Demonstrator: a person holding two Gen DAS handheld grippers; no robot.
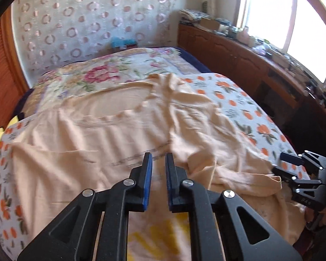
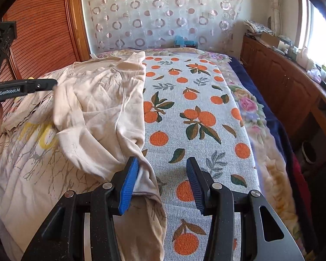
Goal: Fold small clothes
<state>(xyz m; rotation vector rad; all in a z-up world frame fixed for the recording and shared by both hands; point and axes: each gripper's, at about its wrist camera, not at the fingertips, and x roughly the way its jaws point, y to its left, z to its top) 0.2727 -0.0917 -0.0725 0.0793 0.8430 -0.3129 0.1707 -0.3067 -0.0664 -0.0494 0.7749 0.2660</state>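
Right gripper (image 2: pixel 162 180) spread wide at shirt (image 2: pixel 102 108) edge; left gripper (image 1: pixel 158 169) narrow, empty, above it.

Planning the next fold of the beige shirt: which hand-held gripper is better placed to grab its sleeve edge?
Probably the right hand-held gripper: open, with the beige shirt sleeve edge lying against one finger. The left hand-held gripper hovers nearly closed over the shirt's middle.

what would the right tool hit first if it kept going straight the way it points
Probably the orange-print blanket, which fills the gap between the open right tool blades. The beige shirt edge brushes only the left blade, so it lies beside that line; depth is unclear.
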